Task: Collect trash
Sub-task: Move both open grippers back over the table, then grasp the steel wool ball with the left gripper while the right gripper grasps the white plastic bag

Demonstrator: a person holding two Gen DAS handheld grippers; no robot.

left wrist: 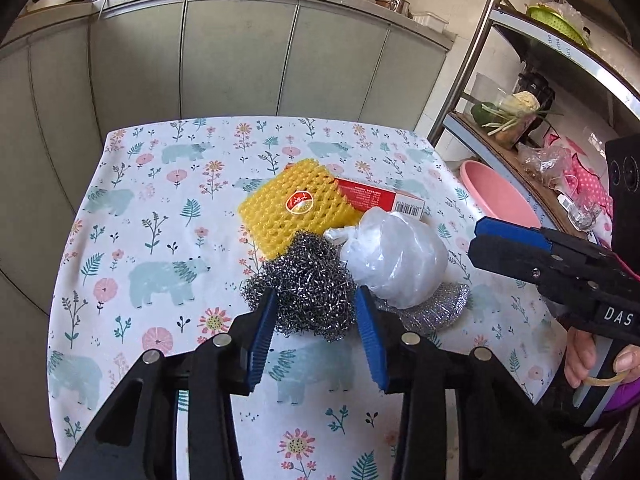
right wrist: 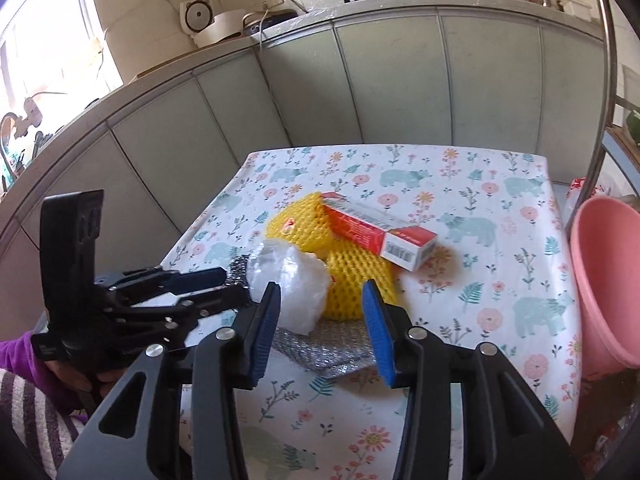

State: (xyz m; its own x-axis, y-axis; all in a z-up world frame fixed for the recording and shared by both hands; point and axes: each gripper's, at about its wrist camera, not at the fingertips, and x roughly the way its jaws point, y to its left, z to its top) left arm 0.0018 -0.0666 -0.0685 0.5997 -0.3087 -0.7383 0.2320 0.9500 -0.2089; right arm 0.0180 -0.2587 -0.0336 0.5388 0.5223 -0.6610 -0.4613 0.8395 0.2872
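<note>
The left gripper [left wrist: 316,304] points obliquely down at the trash pile on the table [left wrist: 132,208], which is covered in a bear-and-flower cloth. Its blue fingers [left wrist: 262,338] stand apart on either side of the steel wool ball [left wrist: 308,284]; whether the pads press the wire cannot be told from either view. A hand in a purple sleeve [right wrist: 24,354] grips its handle, largely hidden behind the black body.

The right gripper [right wrist: 320,300] is also angled downward, jaws apart and empty, with the white plastic bag [right wrist: 292,284] and the yellow foam net [right wrist: 344,276] lying beyond the gap. In the left wrist view it enters from the right edge, hovering above the table beside the bag; the hand [left wrist: 592,364] holding it is cut off by the frame.

The trash lies grouped mid-table: the red carton [right wrist: 380,236] rests on the foam net, the bag lies against the steel wool, and a flat silver mesh scourer [right wrist: 324,348] is partly covered by the bag. A pink basin [right wrist: 604,288] sits off the table's right side, partly cropped.
</note>
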